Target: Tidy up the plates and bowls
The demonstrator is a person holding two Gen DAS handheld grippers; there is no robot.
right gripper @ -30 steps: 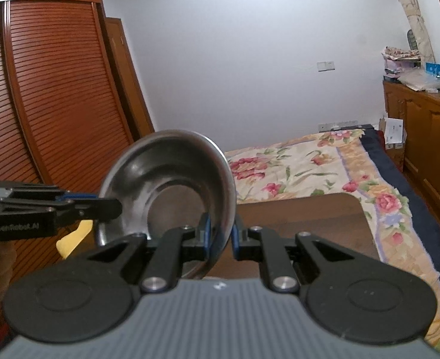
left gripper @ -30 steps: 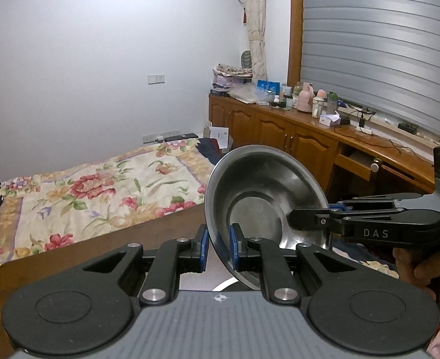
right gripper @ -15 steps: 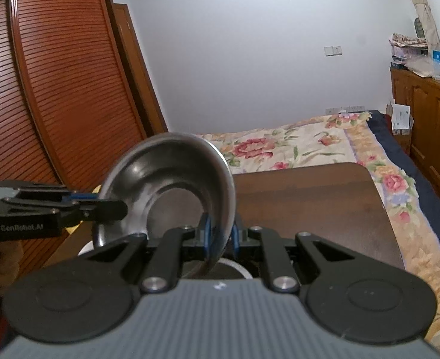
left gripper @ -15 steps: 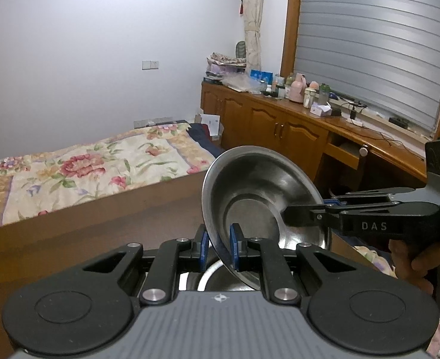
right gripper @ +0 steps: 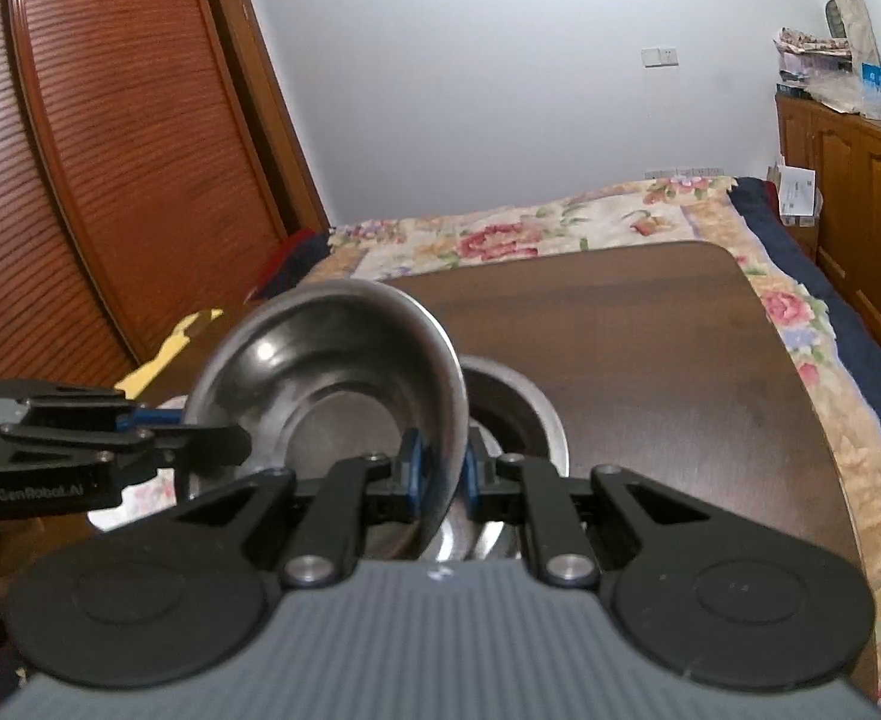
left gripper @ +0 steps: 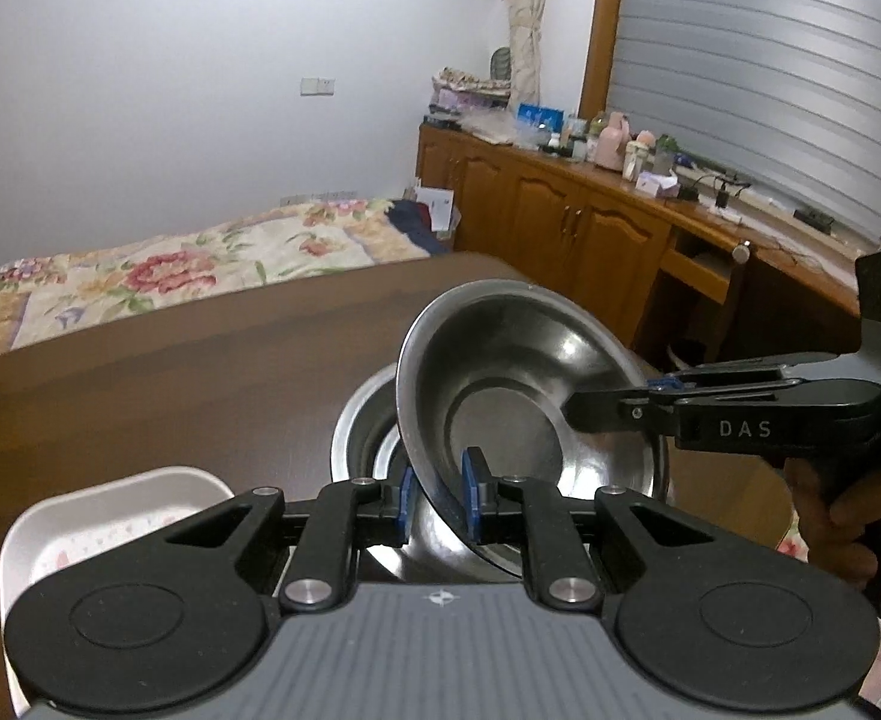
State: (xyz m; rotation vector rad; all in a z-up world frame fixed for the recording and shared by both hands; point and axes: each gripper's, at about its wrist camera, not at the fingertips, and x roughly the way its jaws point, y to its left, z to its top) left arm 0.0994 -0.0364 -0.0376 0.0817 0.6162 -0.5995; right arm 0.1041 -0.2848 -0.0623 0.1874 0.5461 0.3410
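Steel bowl (left gripper: 518, 396) pinched at opposite rims by left hand-held gripper (left gripper: 437, 495) and right hand-held gripper (right gripper: 438, 471). Directly below on counter (left gripper: 170, 372): second steel bowl (left gripper: 359, 426). White tray (left gripper: 110, 510) just left; bed (left gripper: 158, 270) beyond.

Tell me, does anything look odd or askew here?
Only the steel bowl: both claws, left and right, pinch opposite rims, holding it steeply tilted above a second steel bowl on the table. Nothing looks spilled or damaged.

Two steel bowls (left gripper: 518, 396) (left gripper: 362, 420); one white plate (left gripper: 110, 516); two tongs (left gripper: 437, 495) (right gripper: 440, 471).
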